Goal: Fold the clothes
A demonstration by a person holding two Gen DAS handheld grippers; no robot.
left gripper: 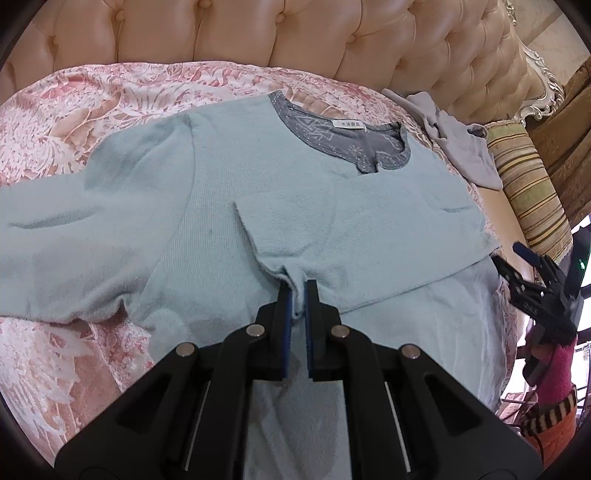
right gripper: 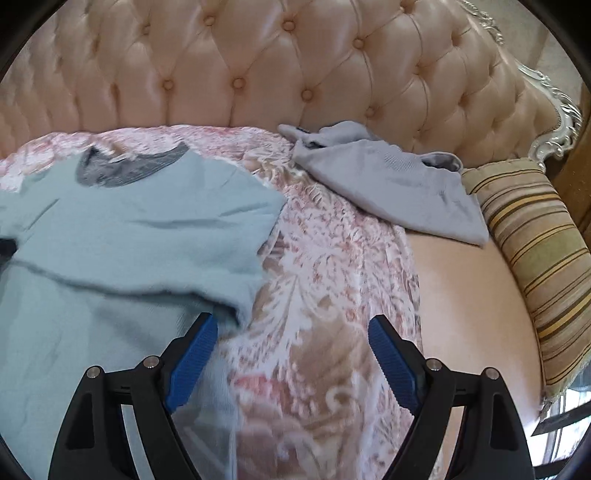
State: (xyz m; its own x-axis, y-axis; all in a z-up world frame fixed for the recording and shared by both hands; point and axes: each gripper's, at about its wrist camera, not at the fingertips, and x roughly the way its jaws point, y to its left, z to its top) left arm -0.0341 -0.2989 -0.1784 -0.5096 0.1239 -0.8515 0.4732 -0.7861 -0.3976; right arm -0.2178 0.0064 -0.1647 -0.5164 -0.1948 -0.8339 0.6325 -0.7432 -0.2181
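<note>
A light blue top (left gripper: pixel 229 206) lies flat on a pink flowery blanket (left gripper: pixel 66 110) on a sofa. Its grey collar (left gripper: pixel 325 133) points toward the puffy, buttoned back of the sofa (left gripper: pixel 258 33). One sleeve (left gripper: pixel 74 221) sticks out to the left side of the left camera's view. The other sleeve (left gripper: pixel 332 229) is folded across the front of the top.

The left gripper (left gripper: pixel 298 291) has its two blue pads squeezed together. They pinch the cuff of the folded sleeve, right over the middle of the top.

The right gripper (right gripper: pixel 291 325) has its fingers spread wide apart. Nothing is between them. Its left pad (right gripper: pixel 192 354) is just over the edge of the blue top, and its right pad (right gripper: pixel 393 365) is over the blanket. In the left camera's view, this gripper shows at the right edge, beside the top.

A small grey piece of clothing (right gripper: pixel 388 177) lies crumpled farther back, near the sofa back. It is apart from the blue top. A striped cushion (right gripper: pixel 535 251) sits just beside it, at the end of the sofa.
</note>
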